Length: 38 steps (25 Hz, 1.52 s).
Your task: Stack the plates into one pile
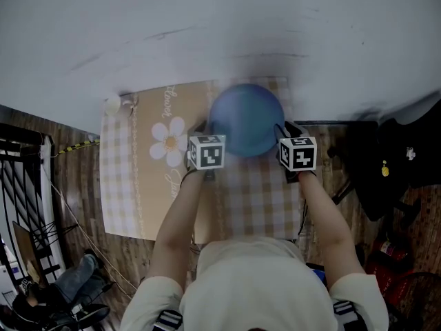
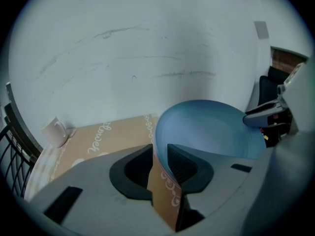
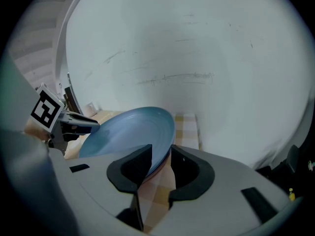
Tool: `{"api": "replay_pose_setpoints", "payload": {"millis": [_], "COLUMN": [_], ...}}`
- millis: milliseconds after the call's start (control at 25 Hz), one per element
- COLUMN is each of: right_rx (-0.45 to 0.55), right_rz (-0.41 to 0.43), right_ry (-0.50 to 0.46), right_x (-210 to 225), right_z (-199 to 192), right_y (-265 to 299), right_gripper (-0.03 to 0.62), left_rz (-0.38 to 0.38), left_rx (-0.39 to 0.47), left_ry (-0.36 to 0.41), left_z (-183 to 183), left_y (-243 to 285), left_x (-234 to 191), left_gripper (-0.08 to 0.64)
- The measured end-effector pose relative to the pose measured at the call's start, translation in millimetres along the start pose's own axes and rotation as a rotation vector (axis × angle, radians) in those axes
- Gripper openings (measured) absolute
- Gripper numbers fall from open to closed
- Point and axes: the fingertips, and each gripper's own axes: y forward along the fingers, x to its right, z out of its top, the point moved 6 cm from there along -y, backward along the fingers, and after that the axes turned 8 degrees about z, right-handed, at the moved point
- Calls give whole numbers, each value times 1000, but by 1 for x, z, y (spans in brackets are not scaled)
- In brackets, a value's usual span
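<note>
Head view, plate position: the blue plate (image 1: pixel 246 119) lies flat on the checked cloth (image 1: pixel 131 185), at the far end, near the wall.
Head view, grippers: the left gripper (image 1: pixel 202 128) is at the plate's left rim and the right gripper (image 1: pixel 286 129) at its right rim, opposite each other.
Left gripper view, jaw state: released. The jaws stand apart astride the rim, and cloth shows in the gap beside one pad.
Left gripper view, surroundings: a mug (image 2: pixel 55 131) stands well apart, at the cloth's corner.
Right gripper view, jaw state: released. The rim sits between the parted jaws, unclamped.
Right gripper view, underside: a pinkish edge (image 3: pixel 157 170) shows just beneath the blue rim. It may be a second plate, but this cannot be confirmed.
Handling (judged): stiff, smooth, likely slippery in the pads, breakable, moderately heavy.
Hold point (judged): opposite rims, one pad over and one under the lip. Keep the plate level.
</note>
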Motion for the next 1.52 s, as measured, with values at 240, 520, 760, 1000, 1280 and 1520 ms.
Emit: {"api": "replay_pose_setpoints", "payload": {"millis": [240,520,760,1000,1280,1520], "right_rx": [16,41,60,96,142,168], "right_rz": [-7,-30,-52,-39,0,28], "right_ry": [5,5,-26,-25,-25,-26], "right_x": [-5,-14,-27,-48,-83,-116], "right_z": [-2,-6,-10,-14,-23,-35], "right_y": [-6,-17,-32,-52,-80,-101], "right_gripper": [117,127,100,91,67,44], "left_rz": [-9,-19,-44,-64,-80,-91], "left_rx": [17,54,86,118,143,151], "left_ry": [-10,-60,-89,-112,-164,-191], "left_z": [-4,-11,-18,-30,-47,-70], "left_y": [-12,-34,-58,-83,-123,-153], "left_x": [1,-5,-4,-4,-8,-18], "left_gripper": [82,71,63,57,46,36]}}
